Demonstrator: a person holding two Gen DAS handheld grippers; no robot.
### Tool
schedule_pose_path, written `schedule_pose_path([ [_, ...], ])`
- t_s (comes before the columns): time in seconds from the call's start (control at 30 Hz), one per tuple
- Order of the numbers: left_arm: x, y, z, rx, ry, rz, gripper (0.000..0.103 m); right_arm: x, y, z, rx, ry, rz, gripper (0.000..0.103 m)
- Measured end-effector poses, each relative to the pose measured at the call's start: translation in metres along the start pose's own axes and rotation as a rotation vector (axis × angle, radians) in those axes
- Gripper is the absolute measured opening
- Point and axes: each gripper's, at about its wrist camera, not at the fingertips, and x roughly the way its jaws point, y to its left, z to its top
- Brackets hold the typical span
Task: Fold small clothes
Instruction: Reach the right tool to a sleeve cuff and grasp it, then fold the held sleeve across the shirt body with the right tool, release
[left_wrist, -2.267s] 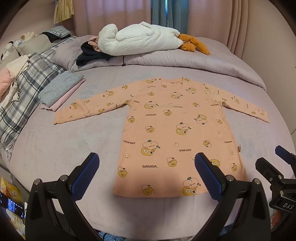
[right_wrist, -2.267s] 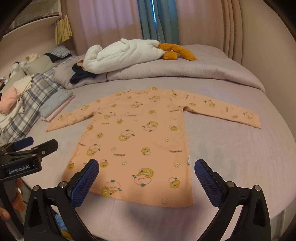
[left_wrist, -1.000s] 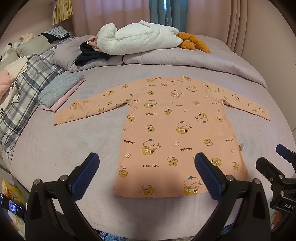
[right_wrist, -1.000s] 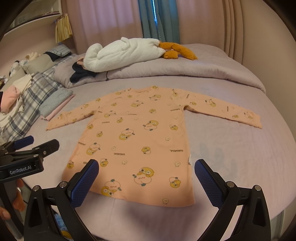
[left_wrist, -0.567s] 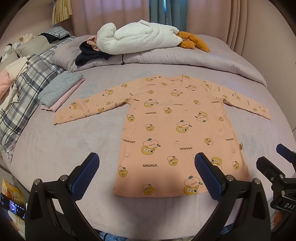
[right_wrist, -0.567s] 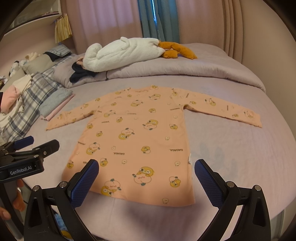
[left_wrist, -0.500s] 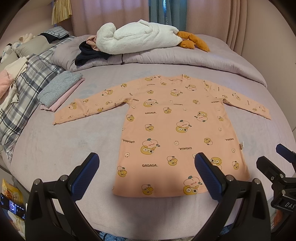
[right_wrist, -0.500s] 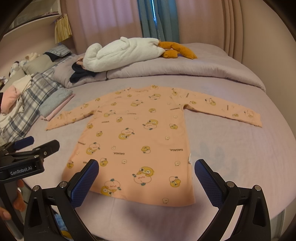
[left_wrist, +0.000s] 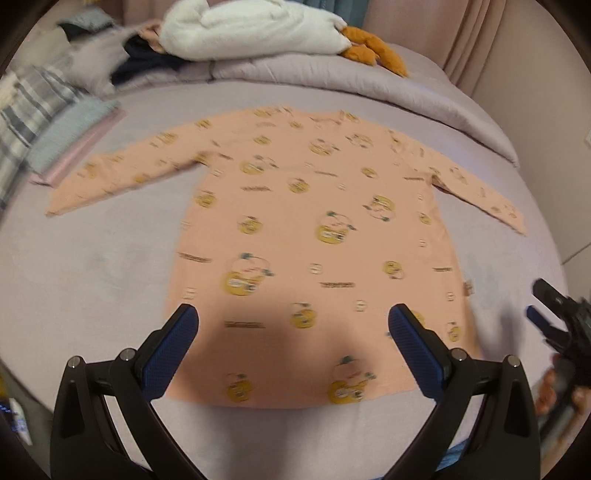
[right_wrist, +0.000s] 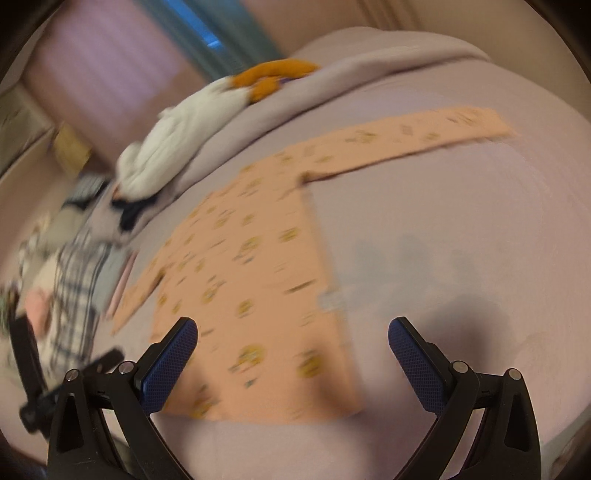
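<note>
A peach long-sleeved child's top (left_wrist: 295, 229) with yellow cartoon prints lies flat on the lilac bed, sleeves spread to both sides. My left gripper (left_wrist: 293, 350) hangs open above its bottom hem, nothing between the blue pads. In the right wrist view the same top (right_wrist: 255, 273) shows tilted and blurred, its right sleeve (right_wrist: 413, 136) stretching up and right. My right gripper (right_wrist: 291, 362) is open over the hem's right corner, holding nothing. It also shows at the left wrist view's right edge as a right gripper (left_wrist: 554, 314) beside the top.
A white plush bundle (left_wrist: 251, 33) and an orange soft toy (left_wrist: 373, 55) lie on the rolled lilac duvet (left_wrist: 369, 88) at the back. Folded grey and pink clothes (left_wrist: 70, 136) and a plaid blanket (left_wrist: 26, 107) sit at the left. The bed's front edge (left_wrist: 295, 443) runs under my grippers.
Both grippers have moved forward and lower over the hem. The right wrist view has rolled and swung right, now blurred. The top lies as before.
</note>
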Motion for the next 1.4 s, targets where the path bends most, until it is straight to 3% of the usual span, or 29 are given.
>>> schedule_pose_path([
  [0.1, 0.015, 0.002, 0.007, -0.072, 0.033, -0.157, 0.103, 0.005, -0.053, 0.016, 0.168, -0.023, -0.003, 0.102],
  [0.2, 0.028, -0.001, 0.018, -0.116, 0.049, -0.261, 0.103, 0.009, -0.097, 0.031, 0.307, -0.053, -0.005, 0.102],
  [0.3, 0.041, -0.007, 0.034, -0.126, 0.059, -0.281, 0.103, 0.011, -0.137, 0.050, 0.414, -0.109, -0.026, 0.102],
  [0.43, 0.061, -0.005, 0.053, -0.180, 0.100, -0.302, 0.103, 0.015, -0.164, 0.076, 0.465, -0.190, 0.014, 0.102],
  [0.5, 0.072, -0.007, 0.061, -0.186, 0.135, -0.284, 0.103, 0.018, -0.171, 0.092, 0.472, -0.225, 0.027, 0.102],
  [0.67, 0.077, -0.001, 0.073, -0.201, 0.115, -0.238, 0.103, 0.033, -0.191, 0.126, 0.542, -0.294, 0.055, 0.102],
  [0.77, 0.082, 0.003, 0.076, -0.202, 0.110, -0.204, 0.103, 0.038, -0.205, 0.139, 0.607, -0.347, 0.065, 0.080],
  [0.83, 0.086, 0.007, 0.078, -0.200, 0.112, -0.188, 0.103, 0.048, -0.209, 0.143, 0.639, -0.333, 0.064, 0.051],
  [0.87, 0.088, 0.009, 0.078, -0.198, 0.110, -0.176, 0.103, 0.051, -0.212, 0.143, 0.656, -0.329, 0.055, 0.044],
  [0.93, 0.090, 0.015, 0.079, -0.194, 0.109, -0.161, 0.103, 0.054, -0.218, 0.142, 0.671, -0.334, 0.049, 0.020],
  [1.0, 0.091, 0.019, 0.080, -0.192, 0.102, -0.143, 0.103, 0.055, -0.220, 0.140, 0.689, -0.326, 0.033, 0.011],
  [1.17, 0.085, 0.038, 0.082, -0.204, 0.079, -0.136, 0.103, 0.044, -0.189, 0.158, 0.568, -0.299, 0.001, 0.010],
  [1.4, 0.057, 0.068, 0.077, -0.231, 0.024, -0.151, 0.103, 0.024, -0.044, 0.206, 0.233, -0.261, 0.037, 0.010],
])
